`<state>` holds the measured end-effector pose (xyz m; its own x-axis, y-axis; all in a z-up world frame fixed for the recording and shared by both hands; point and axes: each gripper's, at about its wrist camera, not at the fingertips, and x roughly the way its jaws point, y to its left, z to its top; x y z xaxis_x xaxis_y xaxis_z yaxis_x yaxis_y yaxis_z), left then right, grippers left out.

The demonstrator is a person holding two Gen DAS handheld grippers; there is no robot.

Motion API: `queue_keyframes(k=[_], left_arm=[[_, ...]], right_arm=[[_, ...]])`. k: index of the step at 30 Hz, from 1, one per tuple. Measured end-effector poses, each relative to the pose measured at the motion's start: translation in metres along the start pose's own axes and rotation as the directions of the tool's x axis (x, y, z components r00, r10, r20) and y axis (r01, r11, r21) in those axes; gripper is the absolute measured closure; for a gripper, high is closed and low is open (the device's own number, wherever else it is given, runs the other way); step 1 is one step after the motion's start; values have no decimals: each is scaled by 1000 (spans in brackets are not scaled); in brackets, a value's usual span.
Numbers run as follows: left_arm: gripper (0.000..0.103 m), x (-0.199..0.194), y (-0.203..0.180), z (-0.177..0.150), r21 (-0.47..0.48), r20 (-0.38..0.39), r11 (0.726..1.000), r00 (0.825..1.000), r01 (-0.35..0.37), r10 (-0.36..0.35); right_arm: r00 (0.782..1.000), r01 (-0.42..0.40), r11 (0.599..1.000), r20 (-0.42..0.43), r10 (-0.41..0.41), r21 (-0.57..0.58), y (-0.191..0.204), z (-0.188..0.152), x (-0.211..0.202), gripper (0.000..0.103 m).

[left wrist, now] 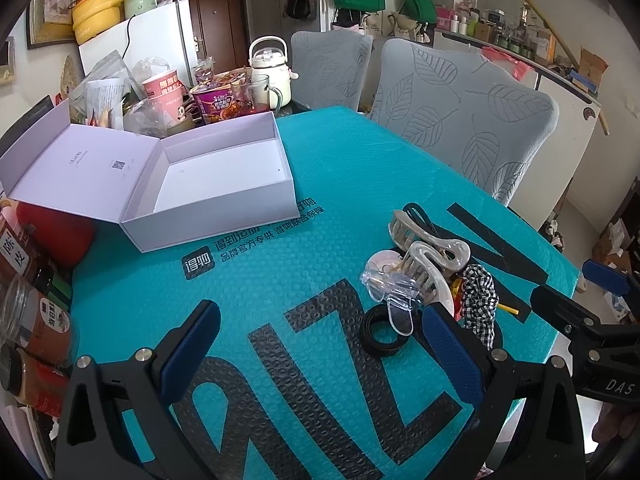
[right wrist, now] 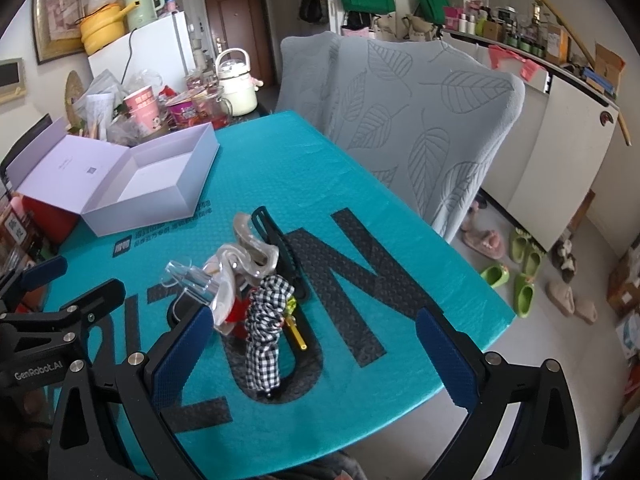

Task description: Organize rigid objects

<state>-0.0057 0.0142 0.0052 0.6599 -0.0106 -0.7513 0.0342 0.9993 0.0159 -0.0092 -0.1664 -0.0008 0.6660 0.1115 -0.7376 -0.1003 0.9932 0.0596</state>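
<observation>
Just ahead of both spread grippers (left wrist: pixel 320 344) (right wrist: pixel 316 344) lie hair clips (left wrist: pixel 416 264).

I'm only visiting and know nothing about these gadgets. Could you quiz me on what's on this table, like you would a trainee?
1. True or false: the white box has things in it.
2. Which lies among the pile of hair accessories? A) checked scrunchie B) spoon C) phone
3. Fill in: both grippers, left and right, have their fingers ____.

Key: 1 false, it is open and empty. 2 A. 3 open, holding nothing.
</observation>
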Motion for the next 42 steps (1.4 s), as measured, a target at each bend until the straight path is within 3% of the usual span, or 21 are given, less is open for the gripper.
queue_keyframes(k=[19,27,42], left_arm=[[0,-14,-5,-14,-2,15,1000,1000,-1,1],[0,-15,-9,-30,7,13,999,999,41,-41],[0,17,-10,-46,-16,-74,994,992,104,-105]], right_arm=[[1000,-11,1000,16,12,-5,-1,-13,-11,0],[1000,-26,1000,14,26,6,-6,-29,-14,0],[997,-62,998,-39,63,30,-18,-45,8,0]])
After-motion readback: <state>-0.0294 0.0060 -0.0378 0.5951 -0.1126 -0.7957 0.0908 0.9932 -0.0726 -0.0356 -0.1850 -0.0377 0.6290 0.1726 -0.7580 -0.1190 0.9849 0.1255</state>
